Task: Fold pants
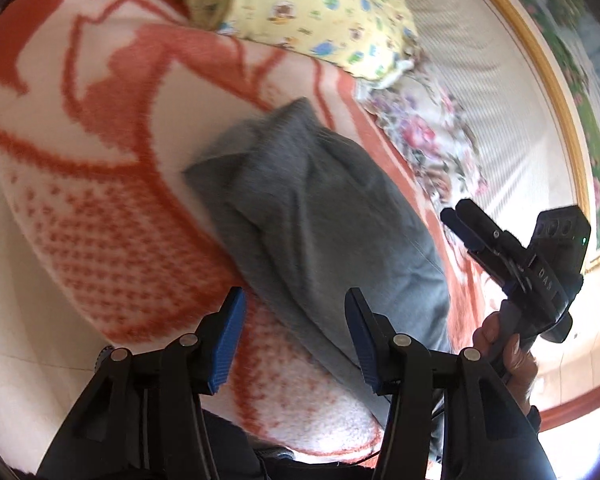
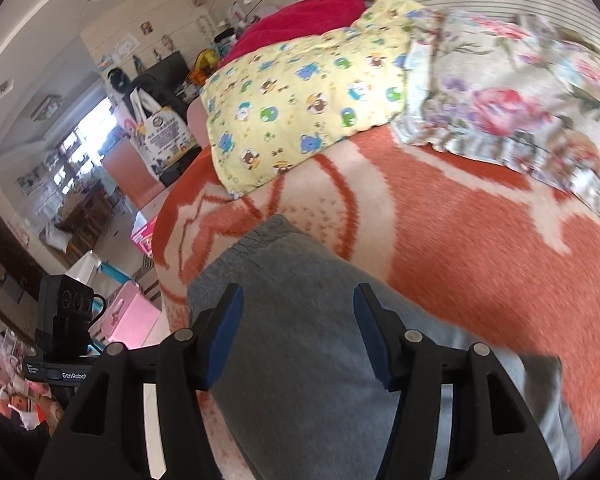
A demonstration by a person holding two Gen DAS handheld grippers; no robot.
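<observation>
Left gripper: jaws stand apart with nothing between the blue pads; they hang just above the near end of the pants, not pressing on them.
Right gripper: jaws stand moderately wide, empty, poised over the middle of the pants; in the left wrist view it shows to the right of the pants, held by a hand on its handle.
Pants: grey, folded into a long thick bundle lying on the orange-and-white blanket, with a layer doubled over the far end; in the right wrist view the gathered waistband is at the far end.
Blanket: orange with a white pattern, spread beneath the pants and reaching out on every side of them.
Yellow pillow: printed with small cartoon animals, beyond the pants at the far edge of the blanket.
Floral pillow: beyond the pants and to the right, just beside the yellow pillow.
Red cloth: behind the yellow pillow, farther from the pants.
</observation>
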